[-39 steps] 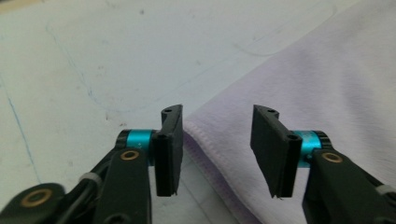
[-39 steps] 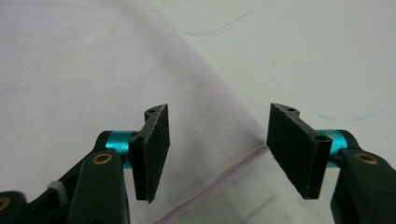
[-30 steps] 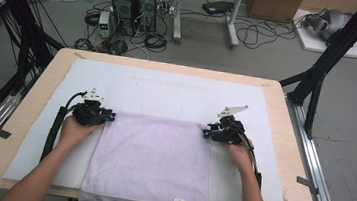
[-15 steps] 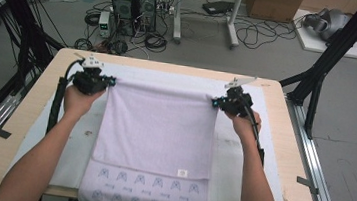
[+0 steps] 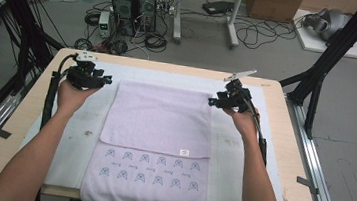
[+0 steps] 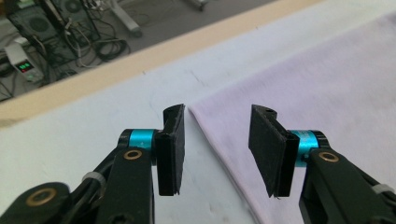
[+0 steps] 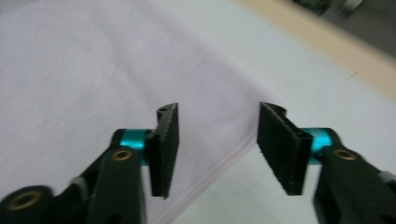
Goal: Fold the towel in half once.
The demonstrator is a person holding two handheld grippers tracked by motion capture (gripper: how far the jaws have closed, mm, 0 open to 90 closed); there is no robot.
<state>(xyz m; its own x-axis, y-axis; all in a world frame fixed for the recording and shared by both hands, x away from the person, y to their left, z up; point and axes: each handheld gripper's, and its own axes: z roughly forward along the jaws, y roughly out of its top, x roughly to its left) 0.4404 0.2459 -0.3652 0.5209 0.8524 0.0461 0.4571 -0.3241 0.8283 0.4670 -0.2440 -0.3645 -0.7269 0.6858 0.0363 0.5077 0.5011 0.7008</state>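
Two grippers over the far half of the counter (image 5: 22, 129), one at each far corner of a towel (image 5: 159, 123).

Towel: pale lilac, lying flat on a white mat (image 5: 84, 120) that covers most of the counter. Top layer is folded back toward the far side; its near edge crosses the towel about two-thirds of the way down, with a small white tag at that edge. Below the fold, the lower layer shows two rows of small printed motifs and reaches the counter's near edge.

Left gripper (image 5: 108, 79): just off the towel's far left corner, held in the person's left hand (image 5: 74, 92). In the left gripper view its fingers (image 6: 170, 149) stand wide apart, nothing between them; the towel's corner and left edge lie on the mat under the gap.

Right gripper (image 5: 210, 102): at the towel's far right corner, held in the right hand (image 5: 240, 118). In the right gripper view, somewhat blurred, its fingers (image 7: 164, 149) stand wide apart and grip nothing; the towel's right edge runs beneath the gap.

No containers on the counter. Floor beyond: computer towers (image 5: 134, 3), cables.
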